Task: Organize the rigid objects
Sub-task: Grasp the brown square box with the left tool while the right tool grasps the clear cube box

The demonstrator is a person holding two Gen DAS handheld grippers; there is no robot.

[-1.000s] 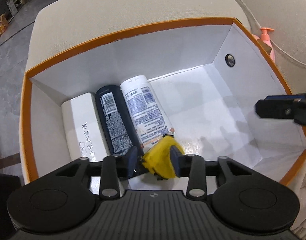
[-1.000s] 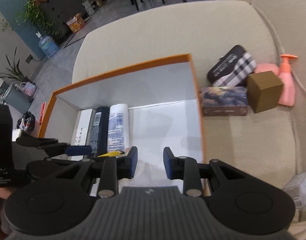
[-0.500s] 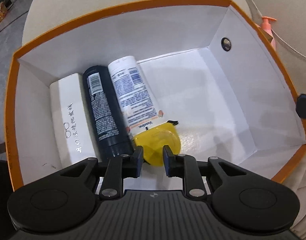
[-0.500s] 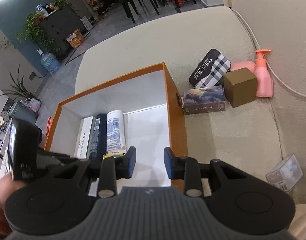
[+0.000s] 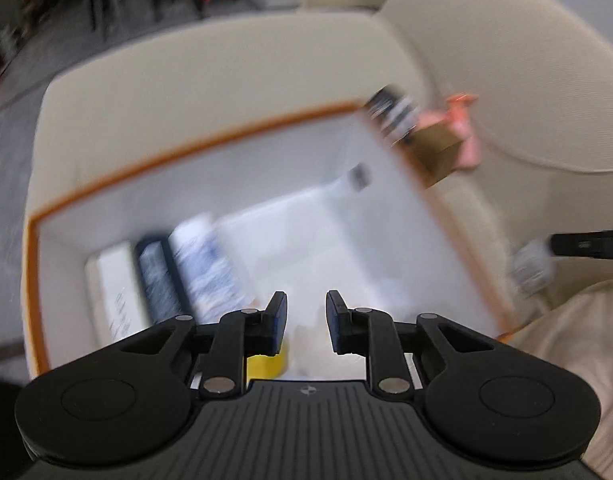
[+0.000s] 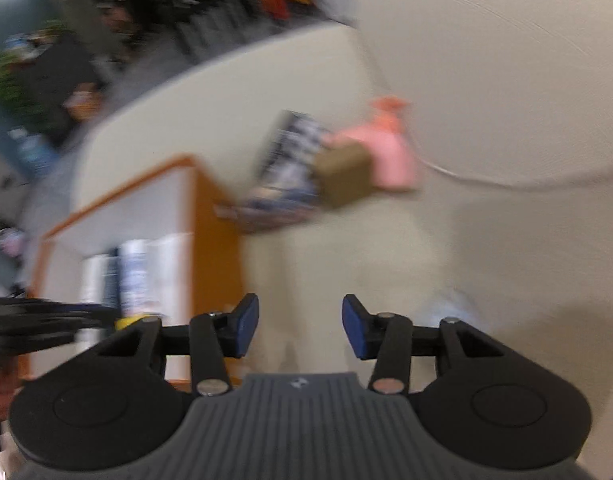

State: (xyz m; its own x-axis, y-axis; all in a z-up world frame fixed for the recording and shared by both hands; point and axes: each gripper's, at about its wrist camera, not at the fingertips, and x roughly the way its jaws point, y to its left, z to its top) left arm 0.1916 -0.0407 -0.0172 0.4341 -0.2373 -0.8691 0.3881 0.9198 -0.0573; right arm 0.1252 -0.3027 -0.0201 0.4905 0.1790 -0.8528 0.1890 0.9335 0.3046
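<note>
Here, left tool [image 5: 305, 322] nearly closed and empty, yellow object [image 5: 266, 364] below it, right tool [image 6: 300, 328] opening, empty.

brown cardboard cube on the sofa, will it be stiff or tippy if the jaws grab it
The brown cardboard cube looks flat-sided with crisp edges, so probably stiff enough to pinch, though hard squeezing might dent it. It sits on the soft sofa cushion, crowded by the pink pump bottle, so a push may tip it or nudge that neighbour.
</note>
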